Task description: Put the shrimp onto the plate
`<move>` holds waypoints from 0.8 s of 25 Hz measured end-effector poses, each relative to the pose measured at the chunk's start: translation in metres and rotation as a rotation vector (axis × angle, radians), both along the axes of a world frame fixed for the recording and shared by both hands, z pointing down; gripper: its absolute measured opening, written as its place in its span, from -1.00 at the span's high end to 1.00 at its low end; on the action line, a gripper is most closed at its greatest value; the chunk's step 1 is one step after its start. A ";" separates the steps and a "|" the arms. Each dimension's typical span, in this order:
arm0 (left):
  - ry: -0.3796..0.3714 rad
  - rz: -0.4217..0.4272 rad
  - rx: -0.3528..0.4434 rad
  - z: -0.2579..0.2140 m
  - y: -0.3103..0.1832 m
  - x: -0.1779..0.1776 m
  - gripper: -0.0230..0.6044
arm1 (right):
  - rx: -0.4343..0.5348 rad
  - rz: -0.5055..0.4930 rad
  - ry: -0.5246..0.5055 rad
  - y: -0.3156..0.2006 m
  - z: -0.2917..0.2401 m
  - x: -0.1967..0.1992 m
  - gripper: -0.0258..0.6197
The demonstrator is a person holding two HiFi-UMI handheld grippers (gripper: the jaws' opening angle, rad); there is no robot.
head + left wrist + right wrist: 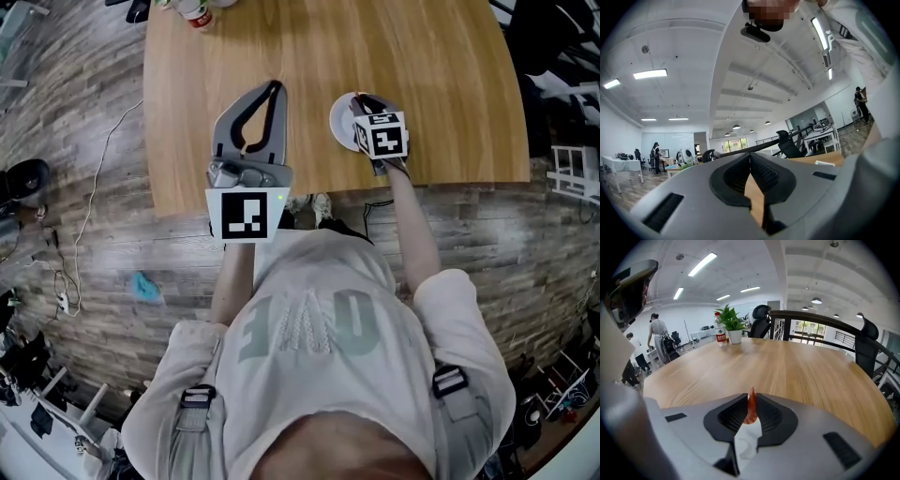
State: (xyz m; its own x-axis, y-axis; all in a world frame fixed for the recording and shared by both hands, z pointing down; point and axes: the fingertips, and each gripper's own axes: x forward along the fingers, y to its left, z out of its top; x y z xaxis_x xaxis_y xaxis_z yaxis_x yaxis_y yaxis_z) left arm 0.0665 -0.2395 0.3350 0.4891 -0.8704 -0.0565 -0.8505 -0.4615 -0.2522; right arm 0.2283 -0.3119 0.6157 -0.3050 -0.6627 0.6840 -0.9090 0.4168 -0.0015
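**Shrimp held over the plate, not yet set down**

The left gripper [273, 90] hangs over the table [422, 56] at the plate's 9 o'clock, jaws together and empty. The right gripper [751, 397] pinches the shrimp [751, 409] above the plate [338, 118], at the table's 6 o'clock edge. Lowering and release look to be all that's left.

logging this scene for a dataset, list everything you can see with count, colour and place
table: one, light wood, centre
plate: one, white, near table edge
shrimp: one, red-orange, between the jaws of the right hand-held gripper, above the plate
bottle: one, clear, red label, table's far end
plant: one, green, white pot, beside bottle
chairs: two, black, beyond the table
left hand-held gripper: one, grey, jaws together, empty, over the table
right hand-held gripper: one, grey, shut on the shrimp
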 end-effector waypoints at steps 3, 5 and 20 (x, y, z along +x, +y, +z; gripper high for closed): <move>-0.003 -0.021 -0.008 0.003 0.002 -0.007 0.90 | -0.039 -0.004 0.020 0.001 0.012 -0.001 0.72; -0.004 -0.031 -0.010 0.004 0.004 -0.010 0.90 | -0.056 -0.005 0.033 0.002 0.018 -0.001 0.72; -0.014 -0.079 -0.010 0.003 0.008 -0.025 0.90 | -0.096 -0.001 0.075 0.004 0.022 0.001 0.72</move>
State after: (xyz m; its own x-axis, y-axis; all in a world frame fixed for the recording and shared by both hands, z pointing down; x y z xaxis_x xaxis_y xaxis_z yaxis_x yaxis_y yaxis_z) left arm 0.0414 -0.2315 0.3379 0.4194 -0.9068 -0.0413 -0.8808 -0.3956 -0.2601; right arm 0.2292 -0.3078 0.6373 -0.2511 -0.5931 0.7649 -0.9077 0.4187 0.0267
